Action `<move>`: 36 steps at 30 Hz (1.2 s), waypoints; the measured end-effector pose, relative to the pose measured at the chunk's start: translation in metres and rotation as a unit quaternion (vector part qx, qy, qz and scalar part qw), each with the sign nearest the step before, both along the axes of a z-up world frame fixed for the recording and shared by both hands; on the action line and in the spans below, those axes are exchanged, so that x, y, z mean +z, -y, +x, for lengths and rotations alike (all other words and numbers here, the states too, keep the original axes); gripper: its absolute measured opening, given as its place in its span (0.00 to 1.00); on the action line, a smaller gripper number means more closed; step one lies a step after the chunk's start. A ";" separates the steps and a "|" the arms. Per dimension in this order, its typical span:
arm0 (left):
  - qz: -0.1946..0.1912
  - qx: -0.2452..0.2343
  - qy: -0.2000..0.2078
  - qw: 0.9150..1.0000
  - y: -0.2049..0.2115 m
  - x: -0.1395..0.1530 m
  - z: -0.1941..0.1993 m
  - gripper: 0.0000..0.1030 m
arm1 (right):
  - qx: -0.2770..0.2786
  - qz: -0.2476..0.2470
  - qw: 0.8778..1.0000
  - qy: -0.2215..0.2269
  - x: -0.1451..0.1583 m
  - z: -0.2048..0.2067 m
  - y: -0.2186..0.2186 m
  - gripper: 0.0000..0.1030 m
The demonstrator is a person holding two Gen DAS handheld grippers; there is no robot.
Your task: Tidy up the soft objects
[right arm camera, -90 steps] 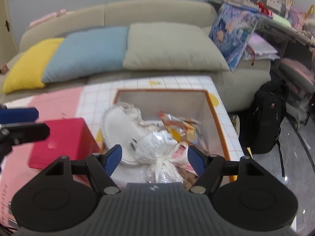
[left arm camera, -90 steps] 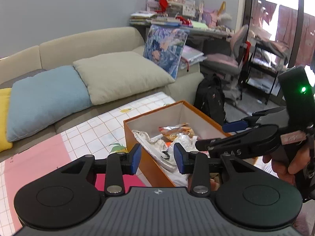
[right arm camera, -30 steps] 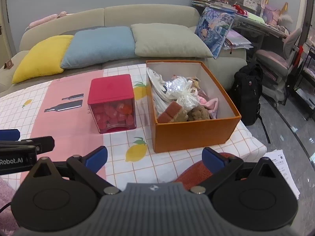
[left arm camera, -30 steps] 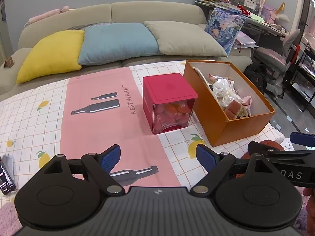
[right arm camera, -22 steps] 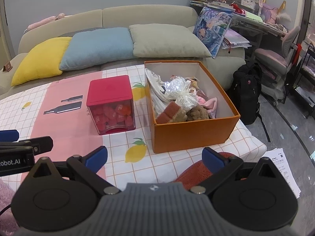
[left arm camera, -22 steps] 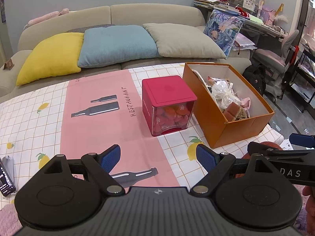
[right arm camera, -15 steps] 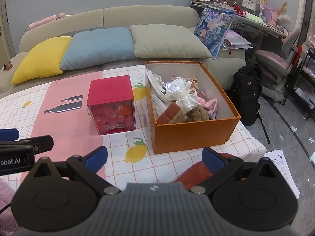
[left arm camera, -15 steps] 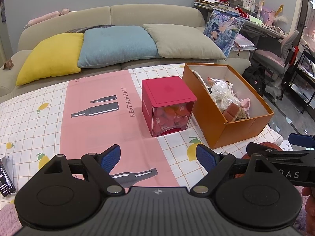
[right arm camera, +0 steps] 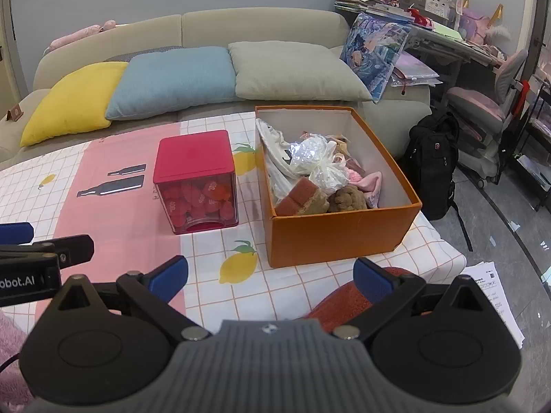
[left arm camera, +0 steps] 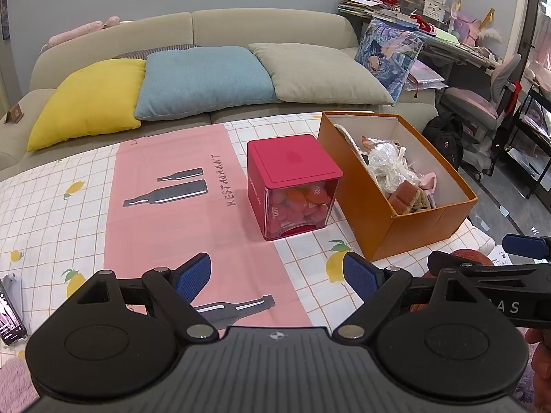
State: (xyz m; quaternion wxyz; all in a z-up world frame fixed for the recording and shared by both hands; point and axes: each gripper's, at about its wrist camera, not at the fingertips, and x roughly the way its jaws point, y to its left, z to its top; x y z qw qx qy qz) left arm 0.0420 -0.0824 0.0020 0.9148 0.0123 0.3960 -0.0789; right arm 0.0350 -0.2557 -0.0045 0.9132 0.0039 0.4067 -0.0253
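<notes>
Both the left gripper (left arm camera: 277, 272) and right gripper (right arm camera: 270, 275) stand wide and empty; the heaped orange box (right arm camera: 344, 234) risks spilling if nudged.

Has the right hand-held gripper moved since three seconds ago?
Yes. The right hand-held gripper has pulled back from the orange cardboard box, which now sits farther ahead; before, it hovered right over it.

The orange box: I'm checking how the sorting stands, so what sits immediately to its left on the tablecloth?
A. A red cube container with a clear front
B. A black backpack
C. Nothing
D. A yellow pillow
A. The red cube container stands on the tablecloth beside the orange box, apart from it by a narrow gap.
</notes>
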 end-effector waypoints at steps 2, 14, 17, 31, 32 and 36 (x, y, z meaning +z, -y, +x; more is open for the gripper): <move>0.000 0.000 0.000 1.000 0.000 0.000 0.000 0.98 | 0.001 -0.001 1.000 0.001 0.000 0.000 0.000 0.97; 0.000 0.000 0.000 1.000 0.000 0.000 0.000 0.98 | 0.003 -0.003 1.000 0.003 0.000 0.000 0.001 0.97; -0.001 0.000 0.000 1.000 0.000 0.000 0.000 0.98 | 0.003 -0.002 1.000 0.002 0.000 0.000 0.000 0.97; -0.003 -0.001 0.004 1.000 0.003 0.003 -0.002 0.98 | 0.006 -0.002 1.000 0.002 -0.001 0.000 0.000 0.97; -0.003 -0.001 0.004 1.000 0.003 0.003 -0.002 0.98 | 0.007 -0.002 1.000 0.002 -0.001 0.001 0.001 0.97; -0.004 0.001 0.004 1.000 0.003 0.003 -0.002 0.98 | 0.007 -0.002 1.000 0.002 -0.001 0.001 0.000 0.97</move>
